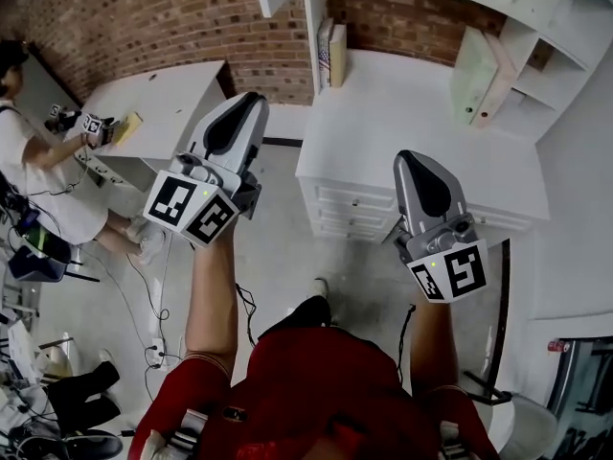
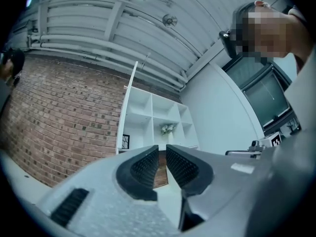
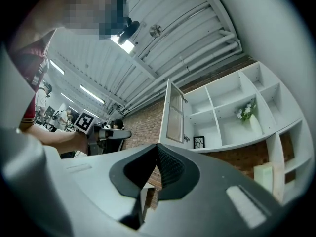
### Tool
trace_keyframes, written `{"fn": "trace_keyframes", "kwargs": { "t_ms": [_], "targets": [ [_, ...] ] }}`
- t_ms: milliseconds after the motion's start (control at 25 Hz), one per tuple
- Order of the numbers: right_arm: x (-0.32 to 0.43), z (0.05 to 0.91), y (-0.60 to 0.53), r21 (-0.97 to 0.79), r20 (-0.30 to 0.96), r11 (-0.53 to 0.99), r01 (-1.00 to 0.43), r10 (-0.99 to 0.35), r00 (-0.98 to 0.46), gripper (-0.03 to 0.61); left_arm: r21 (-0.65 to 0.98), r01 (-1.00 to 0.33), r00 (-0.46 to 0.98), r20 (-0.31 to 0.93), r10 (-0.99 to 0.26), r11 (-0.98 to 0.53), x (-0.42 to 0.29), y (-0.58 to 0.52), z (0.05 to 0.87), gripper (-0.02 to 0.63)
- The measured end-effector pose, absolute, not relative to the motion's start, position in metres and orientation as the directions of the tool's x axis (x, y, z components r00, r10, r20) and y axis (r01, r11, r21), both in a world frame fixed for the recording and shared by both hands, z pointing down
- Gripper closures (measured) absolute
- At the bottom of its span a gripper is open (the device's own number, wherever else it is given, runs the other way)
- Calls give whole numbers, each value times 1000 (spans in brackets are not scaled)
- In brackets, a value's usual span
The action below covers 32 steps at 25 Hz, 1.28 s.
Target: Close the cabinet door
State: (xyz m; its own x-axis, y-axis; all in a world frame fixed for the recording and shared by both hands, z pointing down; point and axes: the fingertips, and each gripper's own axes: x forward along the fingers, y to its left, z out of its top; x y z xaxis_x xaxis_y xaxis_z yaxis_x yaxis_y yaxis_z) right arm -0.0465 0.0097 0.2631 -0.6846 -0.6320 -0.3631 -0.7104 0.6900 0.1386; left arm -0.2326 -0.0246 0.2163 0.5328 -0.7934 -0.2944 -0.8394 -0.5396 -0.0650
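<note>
A: Above the white desk (image 1: 412,132), first entry?
B: Cabinet door (image 3: 176,113): open, long axis upright, hinged on the shelf unit's (image 3: 232,107) left edge, swung out towards you.
A: Grippers?
B: Your left gripper (image 2: 162,151): jaws narrowly apart, empty. Right gripper (image 3: 157,149): jaws together, empty.

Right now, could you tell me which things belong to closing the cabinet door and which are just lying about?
For the job: open cabinet door; cabinet; left gripper; right gripper.
Lying about: flowers; picture frame; books; drawers.
</note>
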Motion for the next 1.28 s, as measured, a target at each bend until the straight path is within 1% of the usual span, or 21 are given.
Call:
{"fn": "trace_keyframes", "kwargs": {
  "t_ms": [160, 400, 600, 840, 920, 1080, 1160, 1280],
  "targets": [
    [-52, 264, -18, 162, -347, 676, -719, -643, -683, 565, -68, -840, 530, -310, -789, -538, -243, -66, 209, 548],
    [-74, 257, -59, 186, -331, 667, -722, -649, -685, 565, -97, -841, 534, -310, -787, -532, -269, -134, 183, 496],
    [-88, 259, -96, 191, -321, 642, -742, -674, -666, 565, -106, -818, 568, -308, -763, -566, -281, -189, 174, 476],
    [-98, 268, -137, 183, -325, 604, -775, -707, -628, 565, -117, -780, 615, -328, -717, -615, -288, -234, 171, 469],
    [-102, 271, -147, 185, -316, 599, -779, -715, -624, 565, -113, -751, 644, -339, -686, -650, -286, -242, 170, 441],
    [-103, 275, -166, 189, -296, 593, -783, -725, -621, 565, -128, -696, 699, -349, -624, -707, -278, -245, 166, 434],
    [-100, 276, -175, 185, -291, 590, -786, -731, -617, 565, -129, -694, 699, -359, -619, -708, -275, -247, 163, 448],
    [-94, 279, -187, 174, -294, 587, -791, -736, -610, 565, -117, -700, 688, -375, -621, -705, -274, -248, 163, 446]
  ]
}}
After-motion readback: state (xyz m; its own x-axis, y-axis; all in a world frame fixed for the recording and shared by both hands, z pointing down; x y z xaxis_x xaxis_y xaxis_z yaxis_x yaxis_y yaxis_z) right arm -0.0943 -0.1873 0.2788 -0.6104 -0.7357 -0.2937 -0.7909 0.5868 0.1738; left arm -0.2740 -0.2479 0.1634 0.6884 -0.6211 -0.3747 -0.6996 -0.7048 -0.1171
